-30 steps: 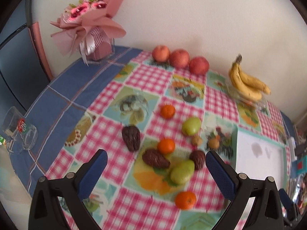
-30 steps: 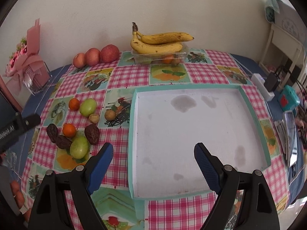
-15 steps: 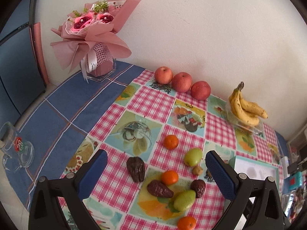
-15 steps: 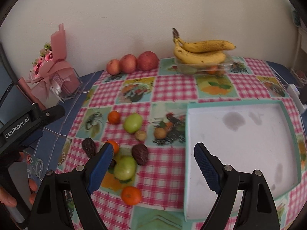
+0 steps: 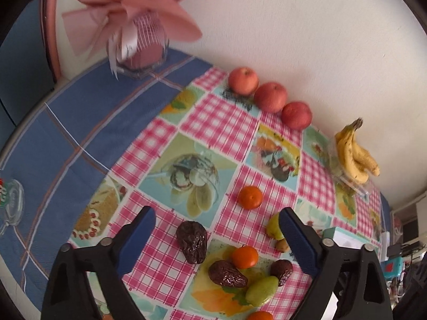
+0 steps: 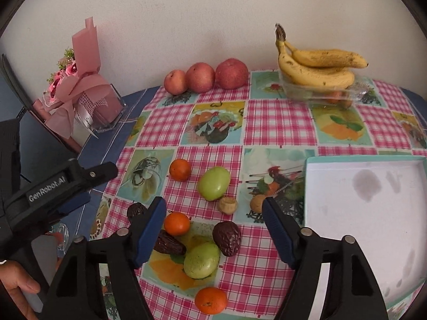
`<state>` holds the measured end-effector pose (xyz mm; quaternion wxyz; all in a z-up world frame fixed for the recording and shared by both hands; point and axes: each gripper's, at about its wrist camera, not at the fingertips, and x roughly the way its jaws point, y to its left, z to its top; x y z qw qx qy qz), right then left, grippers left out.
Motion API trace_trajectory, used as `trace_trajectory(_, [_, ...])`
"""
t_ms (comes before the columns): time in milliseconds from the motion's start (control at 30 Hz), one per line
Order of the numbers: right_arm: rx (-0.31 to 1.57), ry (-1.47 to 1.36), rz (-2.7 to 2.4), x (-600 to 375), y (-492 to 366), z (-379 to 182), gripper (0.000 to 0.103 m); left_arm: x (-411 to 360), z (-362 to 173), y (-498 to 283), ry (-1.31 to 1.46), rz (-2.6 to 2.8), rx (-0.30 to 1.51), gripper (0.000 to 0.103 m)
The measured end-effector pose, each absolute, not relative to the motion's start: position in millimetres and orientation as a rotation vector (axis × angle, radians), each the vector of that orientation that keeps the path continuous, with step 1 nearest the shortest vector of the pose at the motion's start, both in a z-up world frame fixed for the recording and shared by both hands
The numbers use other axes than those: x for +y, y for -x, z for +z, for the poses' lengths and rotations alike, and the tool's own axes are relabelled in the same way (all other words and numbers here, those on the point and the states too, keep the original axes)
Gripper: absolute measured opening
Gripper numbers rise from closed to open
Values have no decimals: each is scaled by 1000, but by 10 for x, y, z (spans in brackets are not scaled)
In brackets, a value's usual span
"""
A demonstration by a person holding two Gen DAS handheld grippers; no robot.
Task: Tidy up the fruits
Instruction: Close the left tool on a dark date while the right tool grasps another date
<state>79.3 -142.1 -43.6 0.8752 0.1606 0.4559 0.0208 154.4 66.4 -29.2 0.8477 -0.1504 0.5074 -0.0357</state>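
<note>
Loose fruit lies in a cluster on the checked tablecloth: oranges (image 6: 180, 170) (image 5: 250, 197), green fruits (image 6: 213, 183) (image 5: 261, 290), dark brown dates (image 6: 226, 238) (image 5: 192, 240) and two small brown nuts (image 6: 227, 205). My right gripper (image 6: 213, 204) hovers open above the cluster, holding nothing. From the left side, my left gripper (image 5: 216, 212) is also open and empty over the fruit. A white tray with a teal rim (image 6: 347, 158) sits empty to the right of the cluster.
Three red apples (image 6: 200, 77) line the wall. Bananas (image 6: 317, 69) rest on a clear plastic box (image 6: 355, 93). A pink bouquet in a glass vase (image 5: 138, 21) and a glass mug (image 5: 10, 205) stand on the blue cloth at left. A hand (image 6: 16, 288) holds the left gripper.
The right gripper has swung left from over the tray to over the loose fruit. The left gripper has drawn closer to the table and fruit. Both have stayed open.
</note>
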Motion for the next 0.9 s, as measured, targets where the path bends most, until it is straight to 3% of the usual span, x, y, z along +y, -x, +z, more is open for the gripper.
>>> trace_trajectory(133, [1041,-344,44,-1386,-861,-748,58,590,-559,-1604,309,-81,1147,86])
trace_trajectory(467, [1142,-390,55,-1363,-891,-1138,40,616,-938,-1600,348,-57,1245,62])
trace_trajectory(633, [1140,-385,49,-1383,-876,-1161,35,654,-1026,-1602,358,-37,1264,51])
trace_trajectory(700, [1141,-386,50,-1391,-865,-1161,35,653,-1044,-1603,353,-34,1271,39])
trace_trajectory(900, [1112,-372,38,-1407,-838,-1032,35,649,-954,-1591,355,-38,1252,39])
